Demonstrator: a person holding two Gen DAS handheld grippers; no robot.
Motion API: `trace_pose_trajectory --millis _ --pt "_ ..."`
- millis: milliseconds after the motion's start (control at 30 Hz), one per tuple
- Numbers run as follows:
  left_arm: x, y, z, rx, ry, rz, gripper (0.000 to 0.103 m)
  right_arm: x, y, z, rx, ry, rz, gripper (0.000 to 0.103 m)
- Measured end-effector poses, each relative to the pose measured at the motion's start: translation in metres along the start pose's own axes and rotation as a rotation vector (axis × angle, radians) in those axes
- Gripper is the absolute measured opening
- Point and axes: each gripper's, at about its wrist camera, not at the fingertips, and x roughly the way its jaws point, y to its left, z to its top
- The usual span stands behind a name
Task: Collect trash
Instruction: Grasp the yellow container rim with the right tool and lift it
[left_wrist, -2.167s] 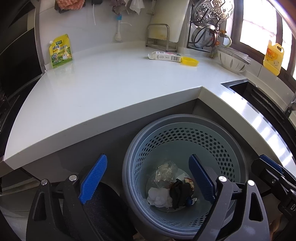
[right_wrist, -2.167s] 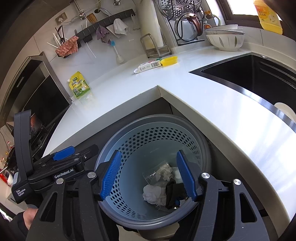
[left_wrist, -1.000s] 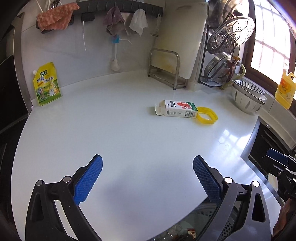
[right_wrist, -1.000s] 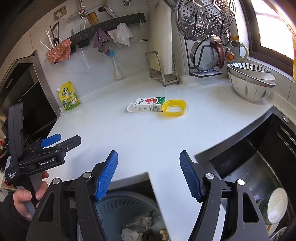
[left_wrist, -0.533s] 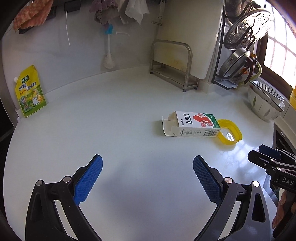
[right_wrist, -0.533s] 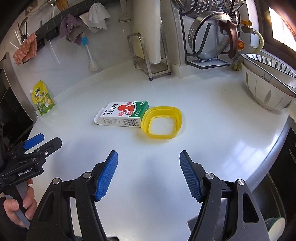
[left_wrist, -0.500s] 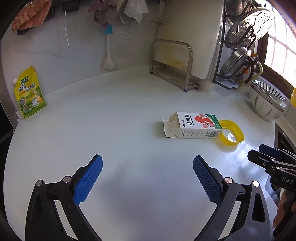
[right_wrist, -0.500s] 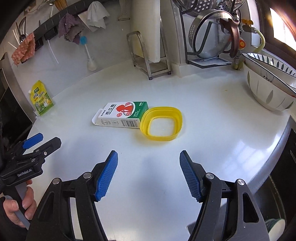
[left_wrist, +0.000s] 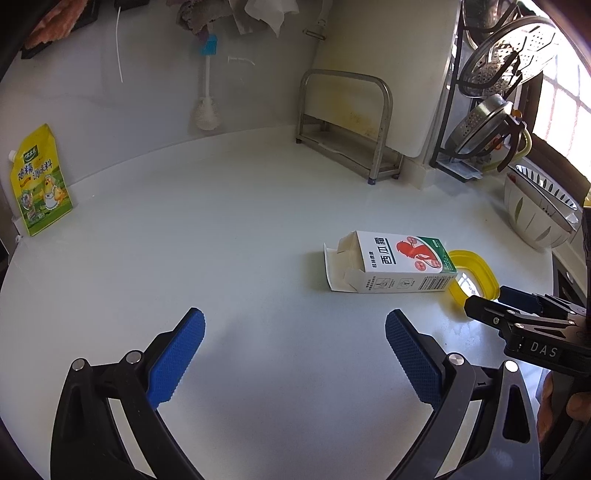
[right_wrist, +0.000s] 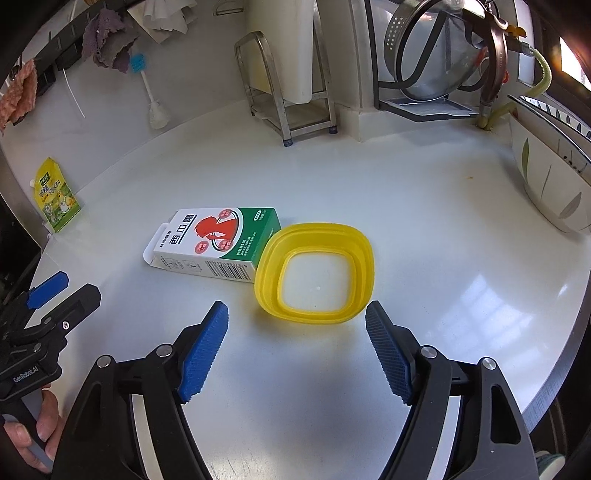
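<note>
Right now both tongs are spread wide and hold nothing: the right gripper (right_wrist: 295, 332) hovers just below the yellow ring (right_wrist: 316, 273) at frame centre, the left gripper (left_wrist: 295, 339) lower-left of the carton (left_wrist: 391, 266). Ring and carton touch on the counter (left_wrist: 184, 240), so closing on the ring could likely nudge the carton or let the flat ring slip. A bowl (right_wrist: 550, 184) sits far right, a yellow pouch (left_wrist: 38, 181) far left.
</note>
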Motion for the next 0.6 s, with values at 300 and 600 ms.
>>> trace_pose_trajectory --millis 300,600 --pt "0.000 0.001 -0.001 -0.010 -0.003 -0.013 0.096 0.016 0.003 0.011 -0.012 0.022 -0.046 0.074" --pt "0.000 -0.002 -0.003 -0.004 -0.002 -0.018 0.096 0.024 0.007 0.019 -0.047 0.018 -0.062 0.073"
